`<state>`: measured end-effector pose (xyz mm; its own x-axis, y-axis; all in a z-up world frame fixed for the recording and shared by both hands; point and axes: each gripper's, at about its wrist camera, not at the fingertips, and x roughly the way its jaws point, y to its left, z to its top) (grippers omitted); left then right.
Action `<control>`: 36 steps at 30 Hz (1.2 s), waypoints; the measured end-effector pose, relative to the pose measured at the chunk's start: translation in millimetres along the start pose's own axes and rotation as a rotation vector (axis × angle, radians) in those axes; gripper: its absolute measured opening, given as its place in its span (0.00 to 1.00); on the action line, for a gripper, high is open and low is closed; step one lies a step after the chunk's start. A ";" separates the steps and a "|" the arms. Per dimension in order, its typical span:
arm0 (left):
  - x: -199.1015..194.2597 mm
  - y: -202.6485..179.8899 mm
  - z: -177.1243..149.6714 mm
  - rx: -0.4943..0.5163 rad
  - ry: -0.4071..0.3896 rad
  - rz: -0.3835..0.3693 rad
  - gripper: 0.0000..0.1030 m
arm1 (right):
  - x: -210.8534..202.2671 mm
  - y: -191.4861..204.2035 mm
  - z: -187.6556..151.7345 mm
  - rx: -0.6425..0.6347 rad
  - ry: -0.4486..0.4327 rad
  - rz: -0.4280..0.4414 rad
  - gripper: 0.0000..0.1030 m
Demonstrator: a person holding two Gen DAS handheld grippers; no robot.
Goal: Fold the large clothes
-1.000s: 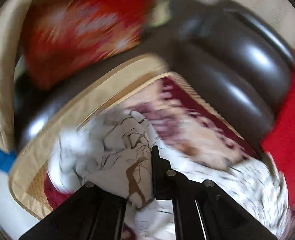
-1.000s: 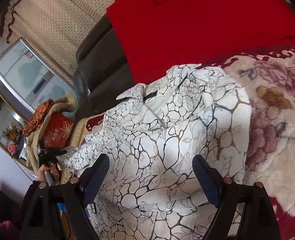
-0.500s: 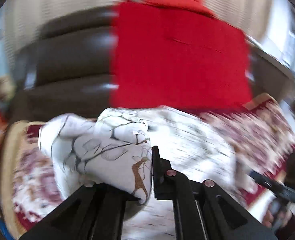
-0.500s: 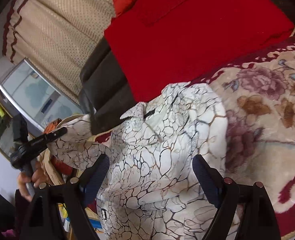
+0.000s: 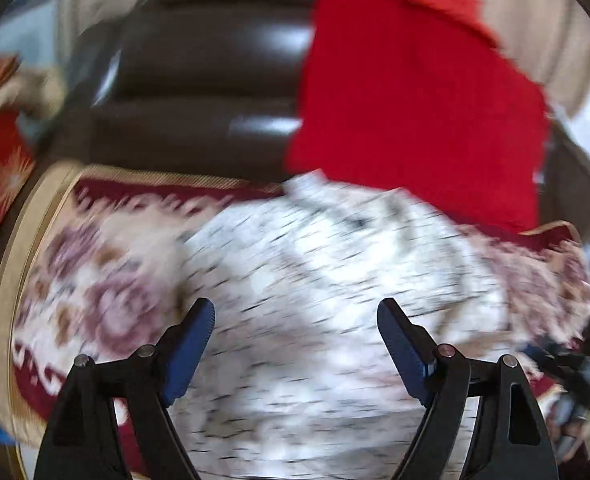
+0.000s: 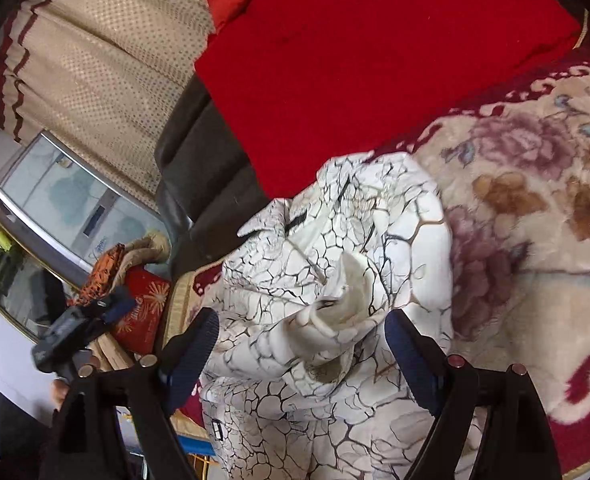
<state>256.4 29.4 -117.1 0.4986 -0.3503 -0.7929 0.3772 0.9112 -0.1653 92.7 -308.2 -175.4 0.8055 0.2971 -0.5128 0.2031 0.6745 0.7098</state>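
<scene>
A white garment with a dark crackle pattern (image 6: 335, 264) lies on a floral blanket (image 6: 535, 216) on the sofa seat. A sleeve with its cuff opening (image 6: 335, 312) lies folded across its middle. In the blurred left wrist view the garment (image 5: 327, 280) spreads ahead of my left gripper (image 5: 295, 328), which is open and empty just above it. My right gripper (image 6: 301, 340) is open and empty, its jaws standing either side of the folded sleeve. The left gripper (image 6: 79, 328) also shows at the left of the right wrist view.
A red cloth (image 6: 355, 60) covers the dark leather sofa back (image 5: 215, 80). A red patterned cushion (image 6: 143, 312) lies at the sofa's left end. Beige curtains (image 6: 103, 60) and a window (image 6: 67, 204) stand behind.
My left gripper carried a sleeve across the garment, let go of it and opened. The sleeve now lies on the garment's middle. The right gripper stayed open.
</scene>
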 end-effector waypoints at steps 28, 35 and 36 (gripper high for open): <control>35.8 20.2 -57.7 -0.037 0.024 0.047 0.81 | 18.7 93.8 46.1 -0.270 -0.133 -0.025 0.12; 73.2 3.1 -69.0 0.018 0.162 0.055 0.81 | 39.1 13.8 25.3 0.030 0.097 -0.033 0.69; 81.1 -0.2 -73.6 0.044 0.192 0.086 0.81 | 39.8 11.2 21.9 0.041 0.085 -0.012 0.73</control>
<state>239.3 16.7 -224.5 0.3739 -0.2203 -0.9009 0.3758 0.9240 -0.0700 139.2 -303.6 -177.3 0.7532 0.3465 -0.5591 0.2364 0.6506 0.7217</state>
